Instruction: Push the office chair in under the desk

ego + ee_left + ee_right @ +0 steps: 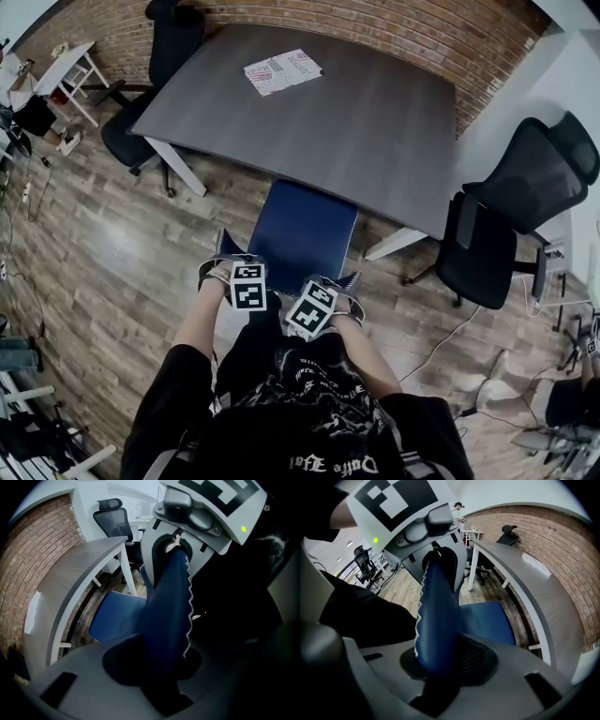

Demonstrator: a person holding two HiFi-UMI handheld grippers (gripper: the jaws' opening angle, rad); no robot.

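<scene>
The office chair shows as a blue seat (302, 230), its front part tucked under the grey desk (375, 122). My left gripper (225, 258) and right gripper (339, 291) stand side by side at the seat's rear edge, pointing steeply down onto the chair's backrest, which they and my body hide. In the left gripper view a blue serrated jaw (166, 620) runs down onto a grey moulded part, with the seat (115, 616) and desk (70, 578) beyond. The right gripper view mirrors this: jaw (436, 620), seat (487, 620), desk (525, 588). Both grippers look closed on the backrest.
A black mesh chair (525, 206) stands right of the desk and another (155, 75) at its far left. Printed paper (281, 71) lies on the desk. A white desk leg (394, 246) stands right of the seat. A cable (441, 342) trails across the wooden floor.
</scene>
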